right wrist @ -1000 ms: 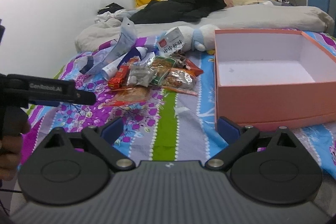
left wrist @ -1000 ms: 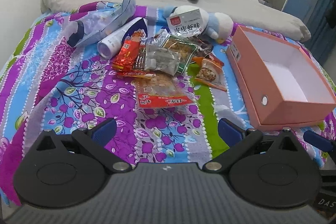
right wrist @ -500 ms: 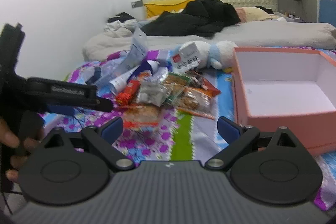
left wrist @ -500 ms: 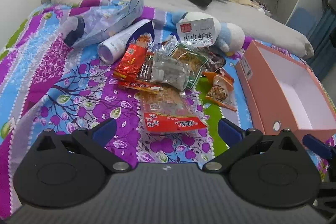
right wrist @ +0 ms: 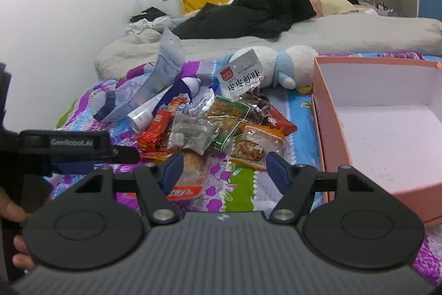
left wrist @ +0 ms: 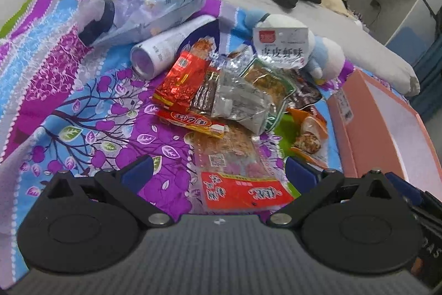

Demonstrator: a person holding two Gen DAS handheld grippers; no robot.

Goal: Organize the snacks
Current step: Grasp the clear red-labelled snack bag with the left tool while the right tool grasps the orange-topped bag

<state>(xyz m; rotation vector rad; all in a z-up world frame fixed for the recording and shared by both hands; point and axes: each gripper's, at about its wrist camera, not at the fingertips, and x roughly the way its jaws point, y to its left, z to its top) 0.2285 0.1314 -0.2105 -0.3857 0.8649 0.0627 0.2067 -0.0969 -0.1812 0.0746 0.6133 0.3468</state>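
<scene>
Snacks (left wrist: pixel 229 101) in a loose heap mid-bed on the floral sheet (left wrist: pixel 83 107), pink box (right wrist: pixel 386 129) just right of it, empty. Both tongs now nearer the heap than a sec ago. Left tongs (left wrist: pixel 219 174) wide open, nothing between, over the red-label pack (left wrist: pixel 243 192) at the heap's near edge. Right tongs (right wrist: pixel 223 165) have just been closing, part-way, nothing between yet; clear dumpling pack (right wrist: pixel 257 145) lies just ahead. Reads as approach for first picks; no snack boxed so far.
</scene>
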